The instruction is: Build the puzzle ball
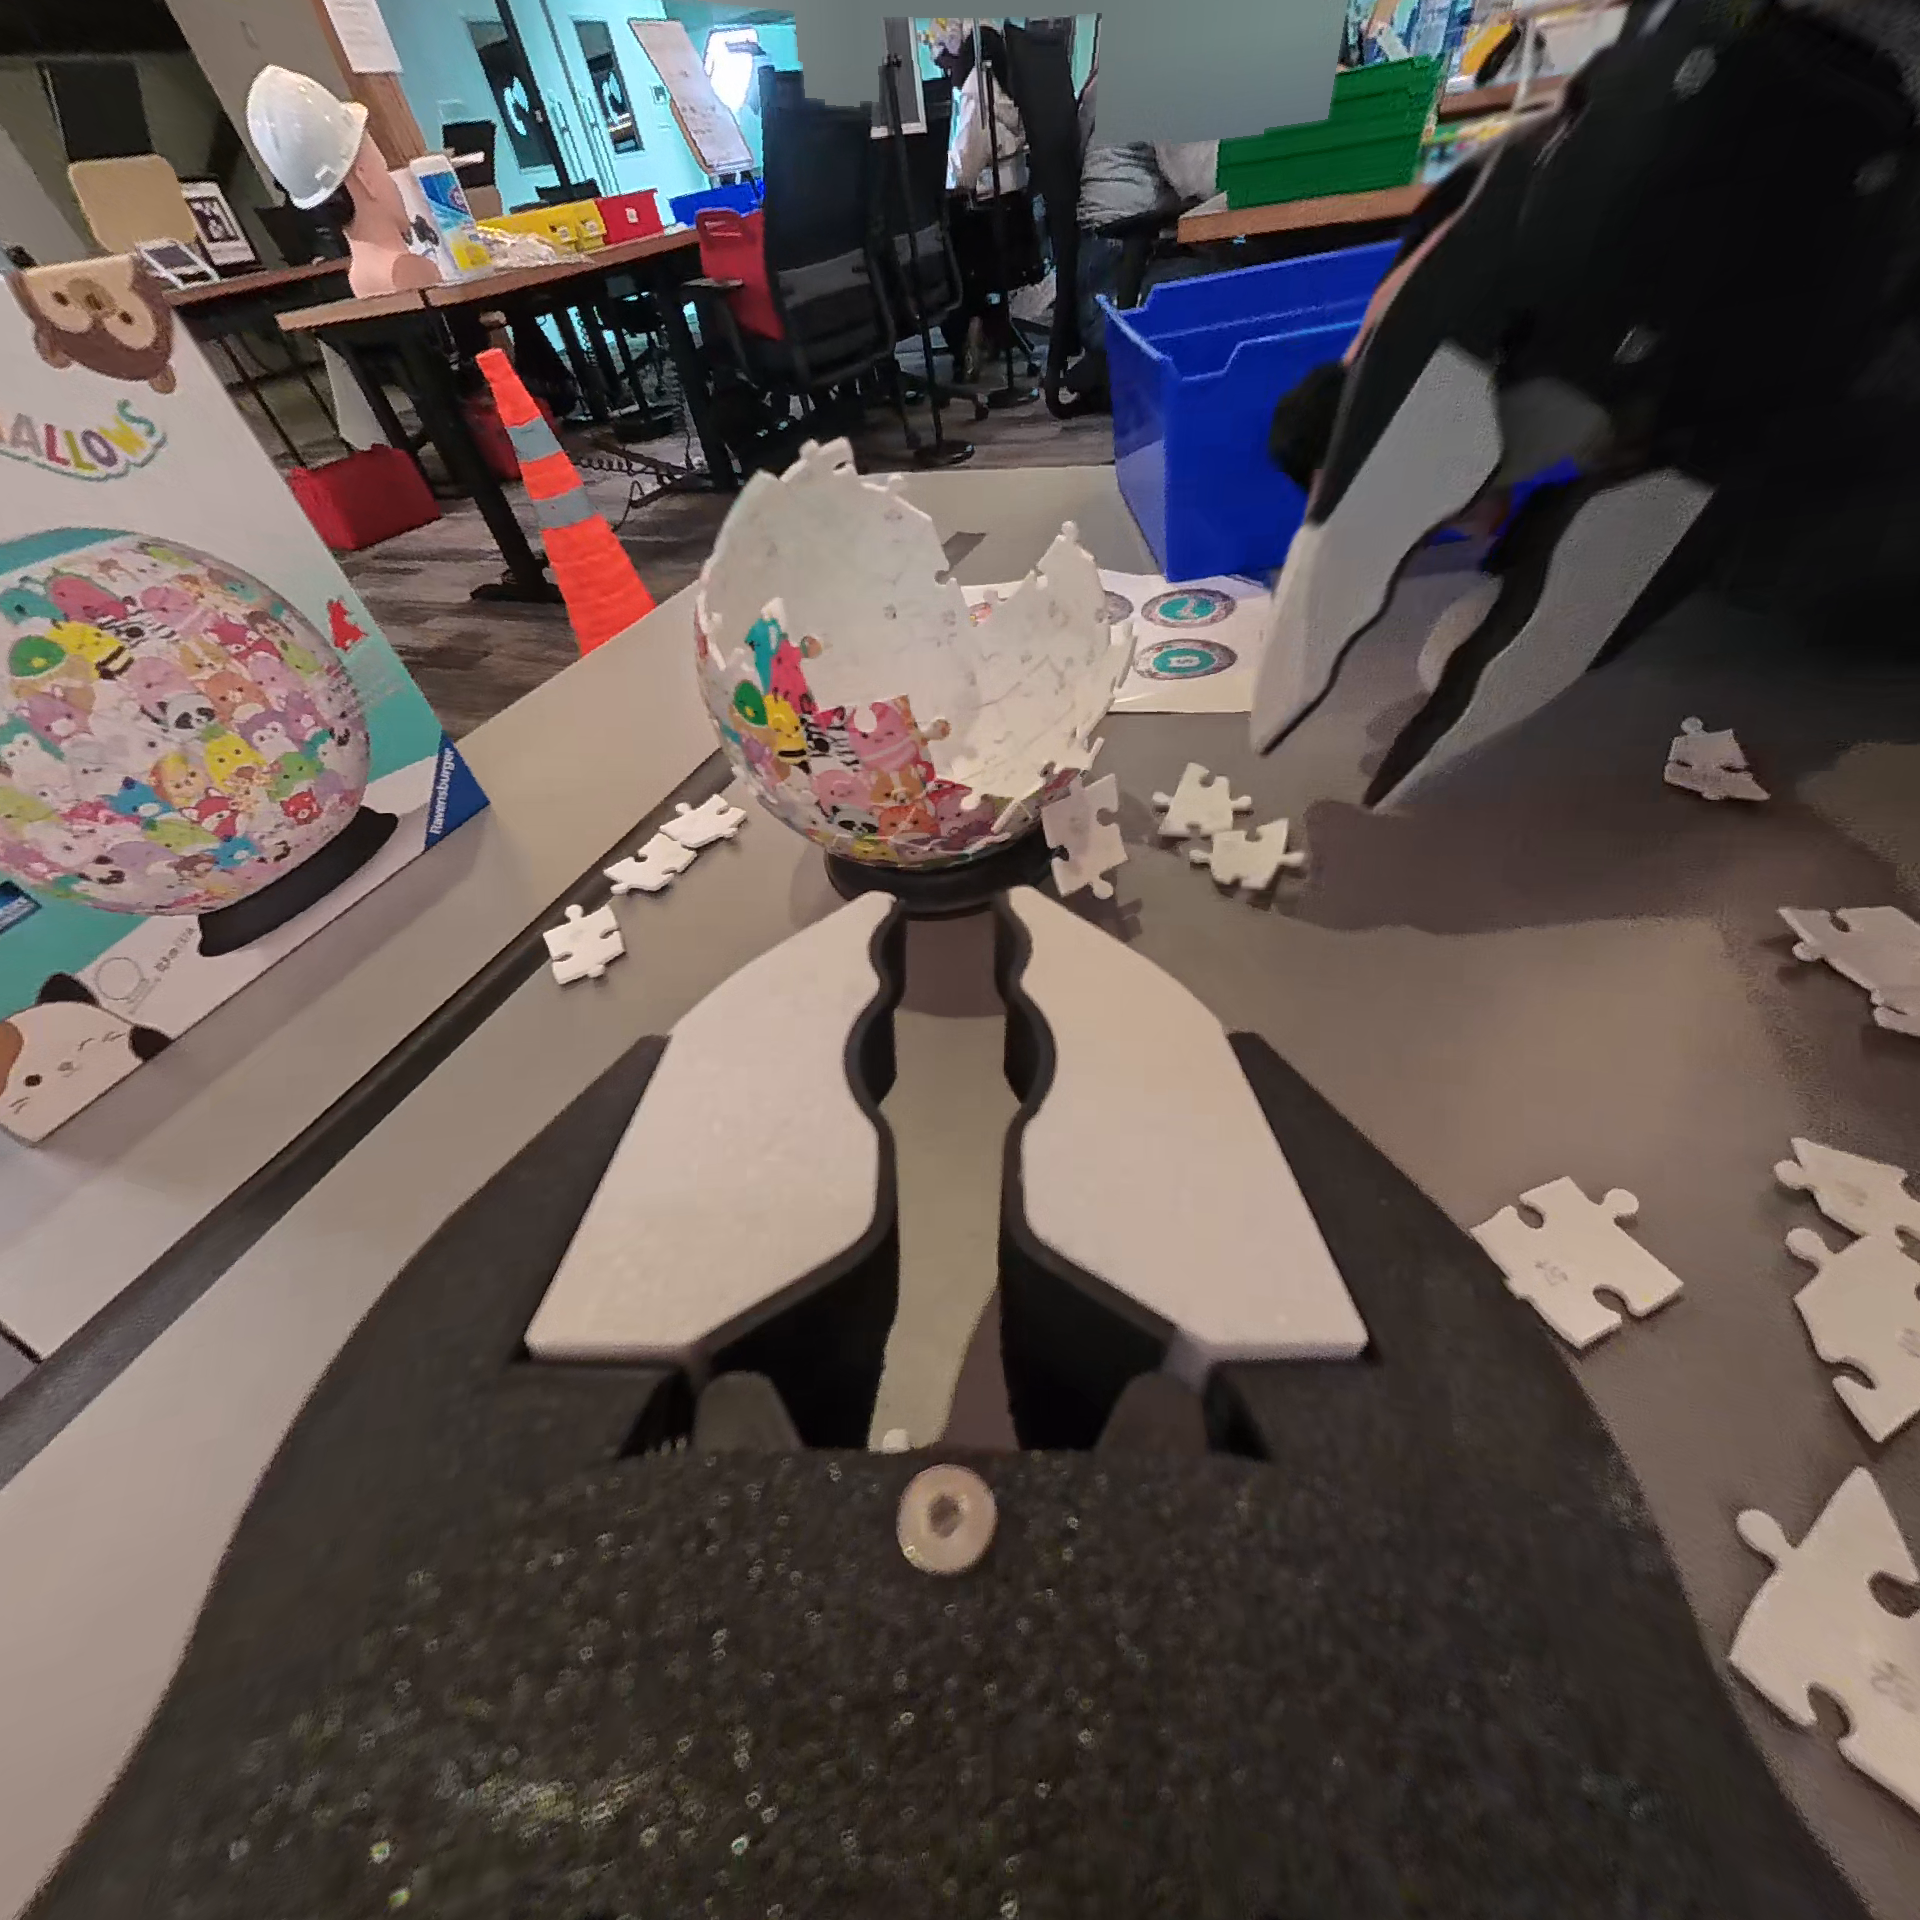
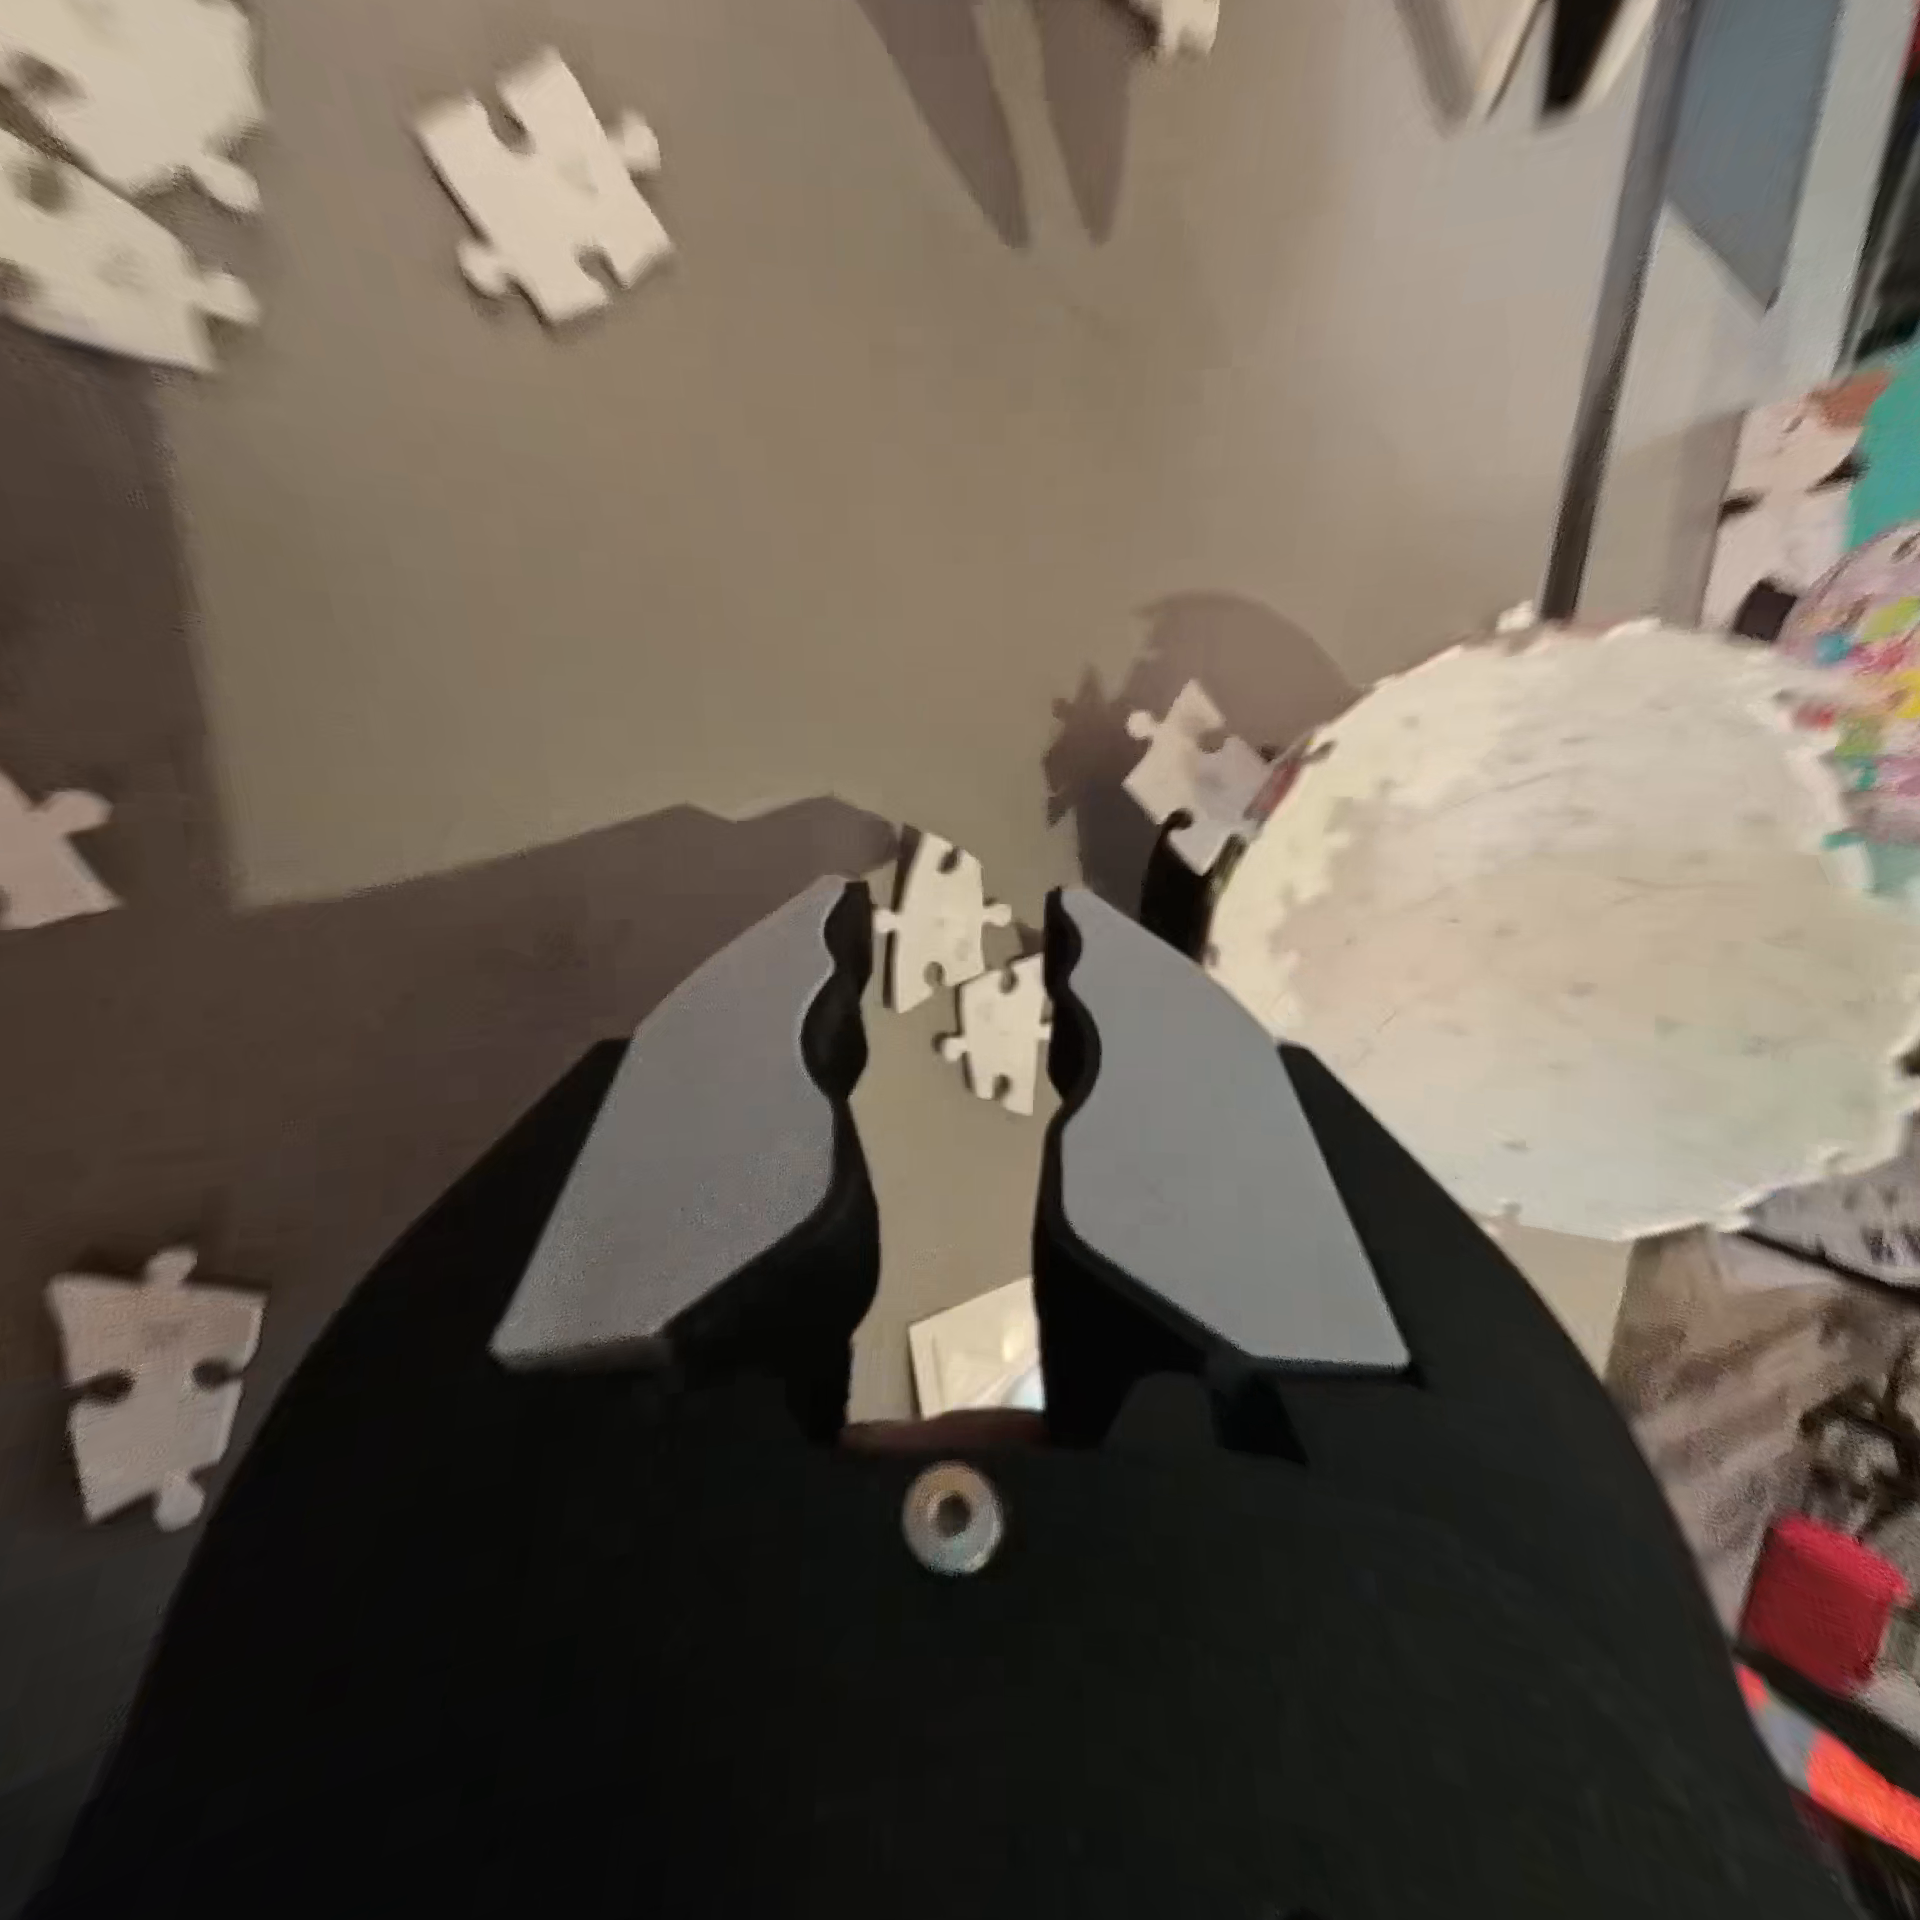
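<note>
The half-built ball (image 1: 894, 675) sits on its stand just ahead of the empty, parted left gripper (image 1: 948, 914), while the right gripper (image 2: 956, 914), also parted and empty, hangs over two loose pieces (image 2: 966, 977) beside the ball, so I judge the step is picking a piece, which needs a careful descent

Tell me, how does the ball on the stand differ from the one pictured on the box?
The puzzle ball on its black stand is a real, half-built shell, open on top with white insides showing. The ball on the box is a flat printed picture, whole and closed, coloured all over. Both show the same colourful cartoon animals and sit on a black stand.
</note>
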The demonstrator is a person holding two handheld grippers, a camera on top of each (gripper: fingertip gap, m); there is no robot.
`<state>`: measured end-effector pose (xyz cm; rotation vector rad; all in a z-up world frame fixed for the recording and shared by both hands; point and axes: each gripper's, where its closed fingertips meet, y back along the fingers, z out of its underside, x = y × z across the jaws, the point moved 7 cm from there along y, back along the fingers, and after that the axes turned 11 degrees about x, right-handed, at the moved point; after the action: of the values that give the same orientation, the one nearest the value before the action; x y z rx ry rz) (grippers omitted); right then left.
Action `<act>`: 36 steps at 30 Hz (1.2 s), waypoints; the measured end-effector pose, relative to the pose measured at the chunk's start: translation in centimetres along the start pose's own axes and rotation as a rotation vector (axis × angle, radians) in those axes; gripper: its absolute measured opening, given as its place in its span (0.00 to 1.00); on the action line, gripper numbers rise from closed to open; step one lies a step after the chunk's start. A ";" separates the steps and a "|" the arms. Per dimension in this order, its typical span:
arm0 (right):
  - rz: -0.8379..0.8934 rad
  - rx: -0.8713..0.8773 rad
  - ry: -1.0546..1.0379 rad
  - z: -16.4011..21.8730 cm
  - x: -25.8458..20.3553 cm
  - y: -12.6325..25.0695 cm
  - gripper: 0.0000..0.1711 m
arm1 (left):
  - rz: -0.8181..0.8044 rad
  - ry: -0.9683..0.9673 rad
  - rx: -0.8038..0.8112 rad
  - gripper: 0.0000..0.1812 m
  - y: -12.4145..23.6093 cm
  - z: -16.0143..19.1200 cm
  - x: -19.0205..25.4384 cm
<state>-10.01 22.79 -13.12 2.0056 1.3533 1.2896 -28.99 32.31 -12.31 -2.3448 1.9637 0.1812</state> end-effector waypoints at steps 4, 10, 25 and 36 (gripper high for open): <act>0.016 -0.104 -0.113 1.9 0.2 -2.2 0.22 | 0.008 -0.045 -0.010 0.08 -0.1 0.1 0.5; -0.074 -0.047 -0.262 1.9 -0.2 -2.9 0.02 | 0.026 -0.088 -0.039 0.08 -0.4 0.3 1.2; -0.032 -0.087 0.019 -0.1 0.0 0.3 0.20 | 0.019 -0.183 -0.075 0.08 -0.6 0.4 2.8; -0.044 -0.397 0.262 -0.7 6.8 0.2 0.15 | -0.098 -0.213 -0.069 0.06 5.1 0.2 2.2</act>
<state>-9.78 28.50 -9.43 1.5737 1.1281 1.6920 -33.66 29.30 -12.74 -2.3445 1.7684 0.4779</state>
